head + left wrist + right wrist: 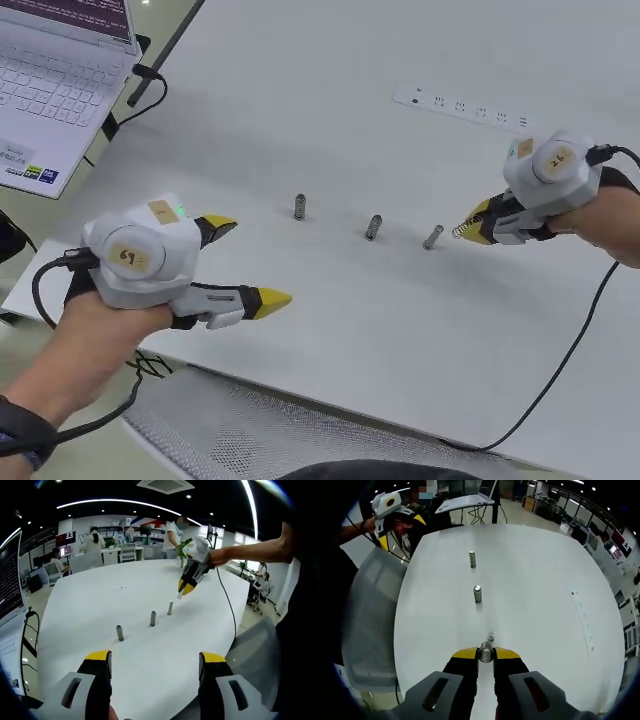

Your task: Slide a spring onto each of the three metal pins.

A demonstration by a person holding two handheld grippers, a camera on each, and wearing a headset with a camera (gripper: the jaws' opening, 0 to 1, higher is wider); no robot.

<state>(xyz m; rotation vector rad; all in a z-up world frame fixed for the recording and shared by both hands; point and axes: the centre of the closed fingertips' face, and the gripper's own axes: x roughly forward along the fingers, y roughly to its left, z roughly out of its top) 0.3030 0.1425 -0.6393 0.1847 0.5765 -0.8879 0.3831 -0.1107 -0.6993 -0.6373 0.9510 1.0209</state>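
We take the middle pin (373, 227) as our mark. It stands on the white table (330, 90) and its shaft looks wrapped in coils. So does the left-hand pin (299, 207) beside it. The right-hand pin (432, 237) on its other side looks bare at the top, though it is small in the pictures.

Just past that right-hand pin, on the side away from the middle pin, the right gripper (476, 224) has its yellow tips pressed onto a spring (461, 231). The spring juts out toward the pin row, close to the right-hand pin, but we cannot tell whether they touch.

The left gripper (246, 262) hangs nearer to us than the middle pin and off toward the left-hand pin, its fingers spread wide around nothing.

Bare tabletop lies all round the middle pin. The near table edge and a mesh chair (250, 430) are on our side of it, a power strip (465, 108) is well beyond it, and a laptop (60, 80) is far off to its left.

The right gripper view looks down the spring's open end (486, 654), with the three pins lined up beyond it. The left gripper view takes the row from the side, with the right gripper (183, 591) above the end pin (170, 608).
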